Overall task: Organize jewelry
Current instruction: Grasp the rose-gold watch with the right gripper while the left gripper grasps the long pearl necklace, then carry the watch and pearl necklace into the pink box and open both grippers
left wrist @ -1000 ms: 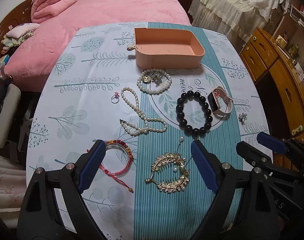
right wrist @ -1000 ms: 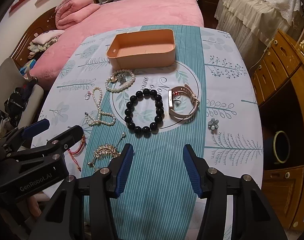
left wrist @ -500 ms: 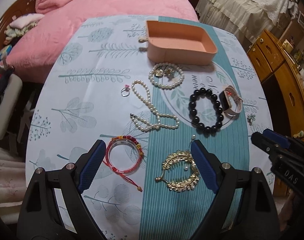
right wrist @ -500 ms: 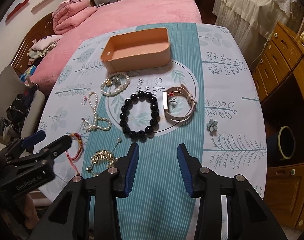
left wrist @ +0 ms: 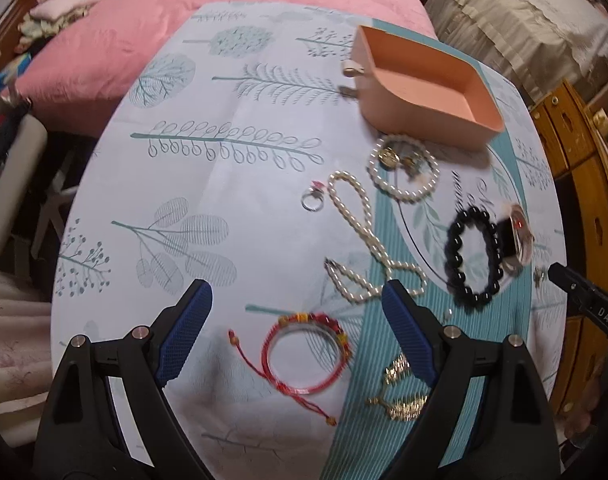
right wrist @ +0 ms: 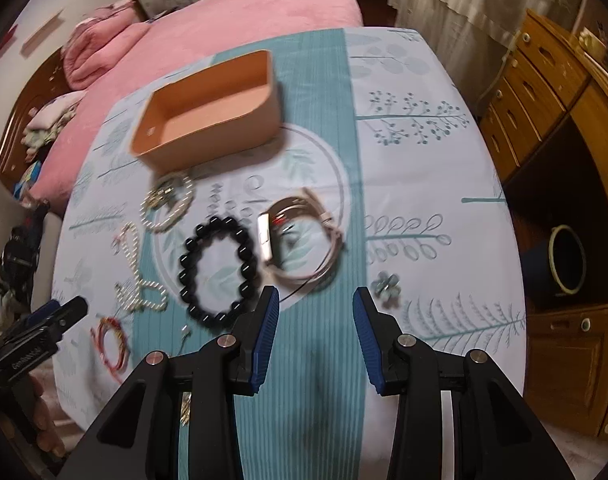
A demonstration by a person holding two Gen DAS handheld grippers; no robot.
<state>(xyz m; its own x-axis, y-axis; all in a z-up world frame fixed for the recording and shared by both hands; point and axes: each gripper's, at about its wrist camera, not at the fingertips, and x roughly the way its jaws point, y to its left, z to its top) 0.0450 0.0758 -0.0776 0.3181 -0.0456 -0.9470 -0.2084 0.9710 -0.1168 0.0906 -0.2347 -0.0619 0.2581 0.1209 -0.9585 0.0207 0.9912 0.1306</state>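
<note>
An empty peach box (left wrist: 424,84) (right wrist: 211,112) stands at the far side of the table. Jewelry lies before it: a pearl bracelet (left wrist: 404,174), a pearl necklace (left wrist: 364,240), a ring (left wrist: 312,200), a black bead bracelet (left wrist: 474,256) (right wrist: 217,268), a pink watch (left wrist: 518,240) (right wrist: 299,240), a red string bracelet (left wrist: 306,356) and a gold hair comb (left wrist: 400,388). My left gripper (left wrist: 295,320) is open, just above the red bracelet. My right gripper (right wrist: 316,316) is open and empty, near the watch. A flower brooch (right wrist: 386,286) lies by its right finger.
A pink bed (left wrist: 231,4) borders the table's far side. A wooden dresser (right wrist: 564,128) stands to the right, with a dark bin (right wrist: 564,260) below. A chair (left wrist: 7,184) is at the left. The tablecloth's left half (left wrist: 191,200) holds no jewelry.
My left gripper moved left and forward, so the red bracelet now sits between its fingers. My right gripper moved forward towards the watch and black bracelet. Both stayed open.
</note>
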